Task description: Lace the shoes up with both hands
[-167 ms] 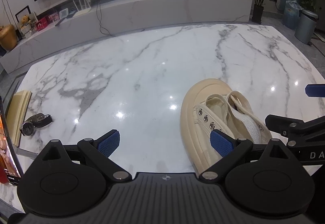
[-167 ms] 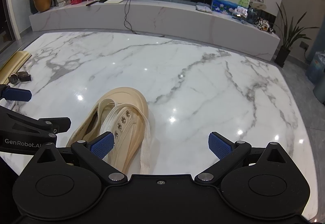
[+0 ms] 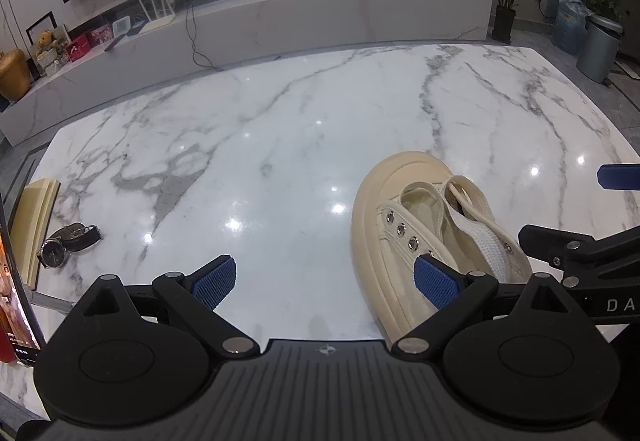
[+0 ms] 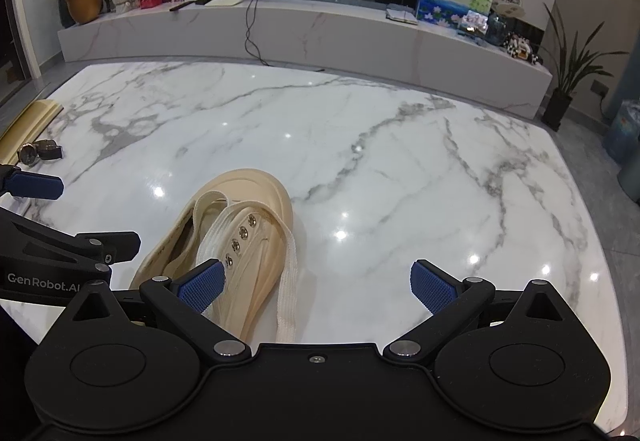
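Note:
A cream canvas shoe (image 3: 384,197) with metal eyelets lies on the white marble table (image 3: 280,145), toe pointing away. A wide white lace (image 3: 486,239) runs over its tongue. In the right wrist view the shoe (image 4: 256,197) sits low left and the lace (image 4: 288,281) trails off its right side onto the table. My left gripper (image 3: 326,279) is open and empty, its right fingertip in front of the shoe's left side. My right gripper (image 4: 316,283) is open and empty, its left fingertip in front of the eyelets.
A wristwatch (image 3: 66,241) and a yellow book (image 3: 34,221) lie at the table's left edge. A screen edge (image 3: 12,305) stands at the near left. A low TV cabinet (image 4: 320,37) runs behind the table.

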